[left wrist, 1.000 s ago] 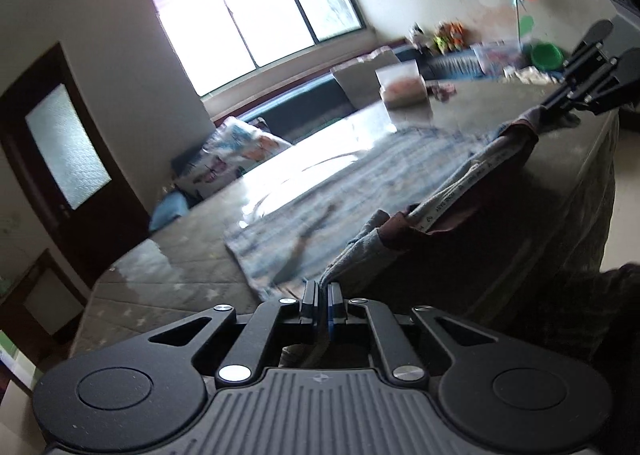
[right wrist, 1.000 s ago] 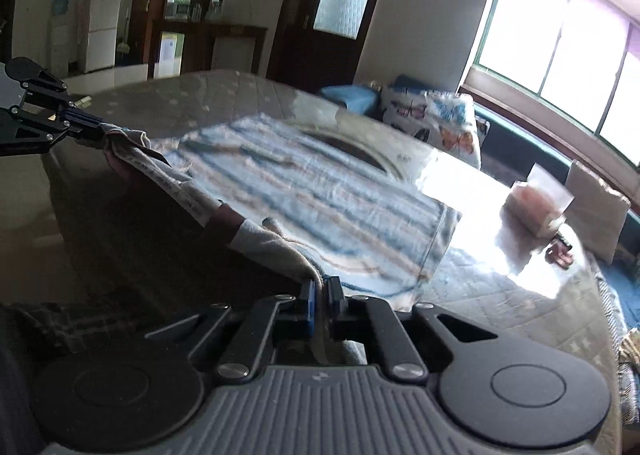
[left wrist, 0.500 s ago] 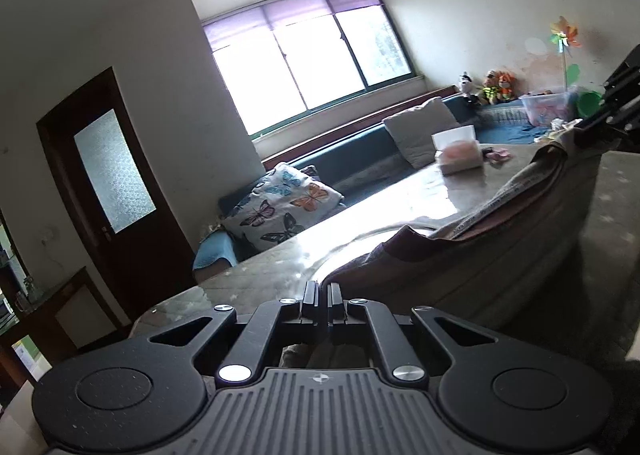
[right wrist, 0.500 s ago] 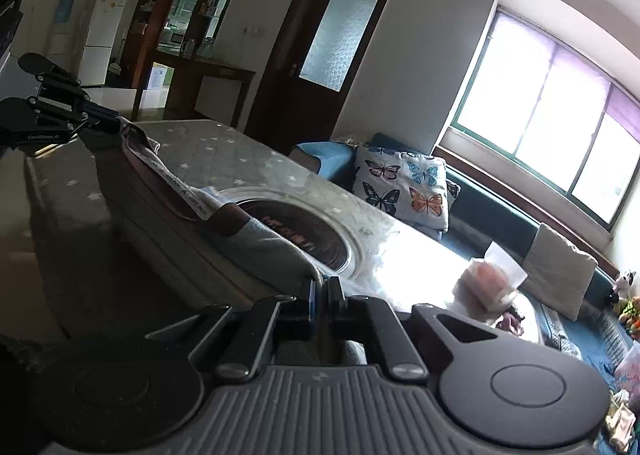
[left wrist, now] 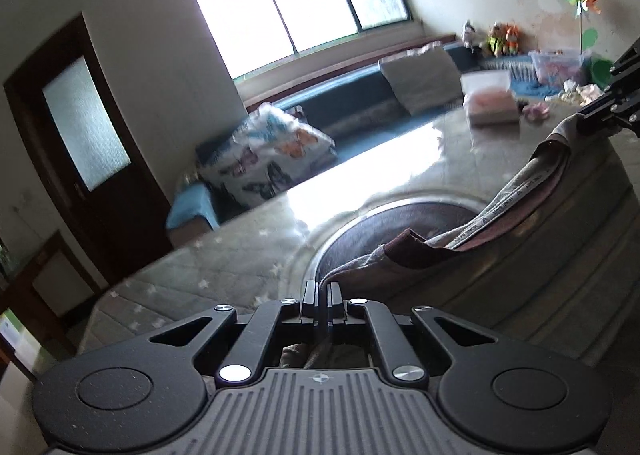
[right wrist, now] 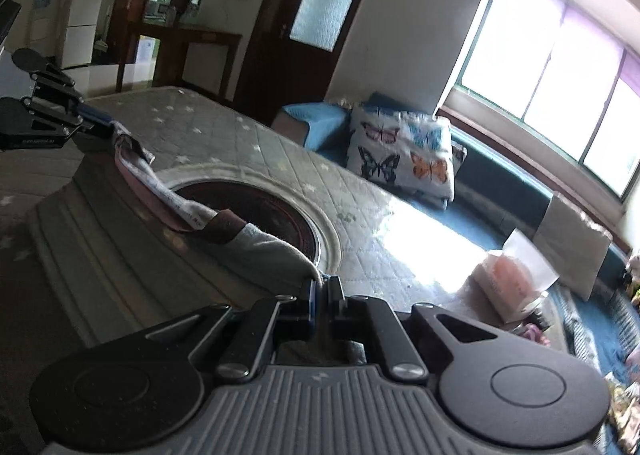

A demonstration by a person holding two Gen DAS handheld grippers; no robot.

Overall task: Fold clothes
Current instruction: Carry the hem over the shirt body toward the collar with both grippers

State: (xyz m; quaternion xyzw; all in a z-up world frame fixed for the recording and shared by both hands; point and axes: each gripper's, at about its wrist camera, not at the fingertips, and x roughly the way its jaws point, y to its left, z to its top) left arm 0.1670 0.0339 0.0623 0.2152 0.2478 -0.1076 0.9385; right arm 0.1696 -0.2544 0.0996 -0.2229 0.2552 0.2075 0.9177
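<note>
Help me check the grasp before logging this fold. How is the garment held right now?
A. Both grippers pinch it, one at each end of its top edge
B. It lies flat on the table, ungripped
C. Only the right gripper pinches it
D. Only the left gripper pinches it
A: the left gripper and the right gripper are each shut on the garment, whose top edge runs between them.
</note>
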